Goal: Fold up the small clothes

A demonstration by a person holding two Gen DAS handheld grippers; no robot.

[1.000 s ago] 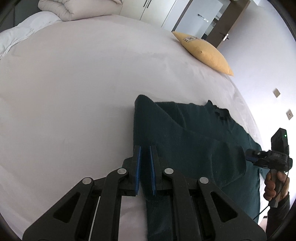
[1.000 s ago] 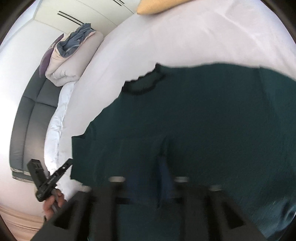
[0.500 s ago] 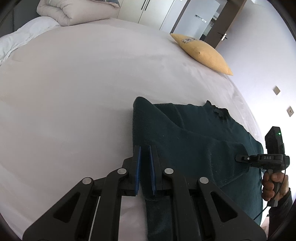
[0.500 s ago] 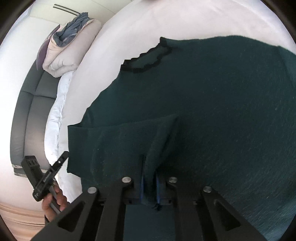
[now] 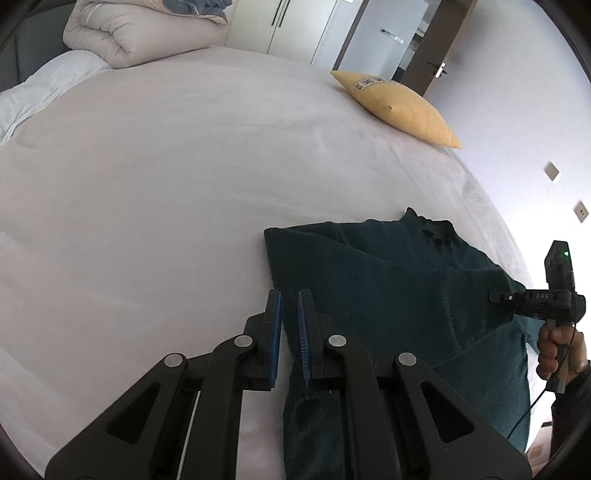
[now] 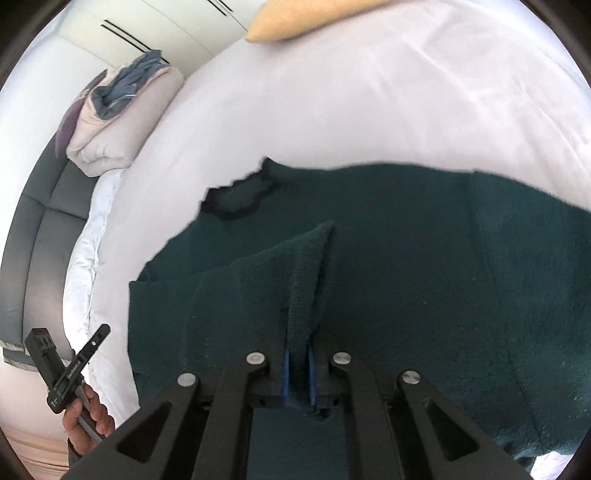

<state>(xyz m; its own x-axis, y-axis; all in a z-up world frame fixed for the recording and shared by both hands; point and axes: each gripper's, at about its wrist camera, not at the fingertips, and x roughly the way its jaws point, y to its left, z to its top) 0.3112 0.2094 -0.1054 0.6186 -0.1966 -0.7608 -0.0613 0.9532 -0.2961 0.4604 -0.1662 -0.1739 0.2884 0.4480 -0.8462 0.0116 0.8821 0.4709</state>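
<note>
A dark green sweater (image 6: 424, 277) is spread on a bed (image 5: 184, 184) covered by a pale sheet, near the bed's close edge. Its black-trimmed collar (image 6: 236, 199) is turned toward the far side of the bed. One sleeve (image 6: 258, 288) is folded across the body of the garment, and its ribbed cuff (image 6: 306, 280) is drawn up into a ridge.

The cuff is pinched between the blue pads of the right gripper (image 6: 298, 373), whose jaws are closed narrowly on the knit. In the left wrist view the same gripper (image 5: 502, 297) is seen at the right edge, held by a hand (image 5: 554, 350) in a dark sleeve, its tip lying against the sweater.

The left gripper (image 5: 290, 332) is shown at the sweater's left border. Its jaws stand narrow, a slim gap remaining between the blue pads. The right pad lies against the garment's edge, and sweater fabric passes beneath that finger; whether cloth is actually clamped cannot be told. In the right wrist view this gripper (image 6: 98, 336) appears at lower left, beside the sweater's edge, held by the other hand (image 6: 88, 421).

Farther out, a yellow pillow (image 5: 399, 107) lies at the bed's far side. A folded quilt (image 5: 136, 33) is stacked at the far left, next to a grey headboard (image 6: 40, 229). White wardrobe doors (image 5: 295, 26) stand behind.
</note>
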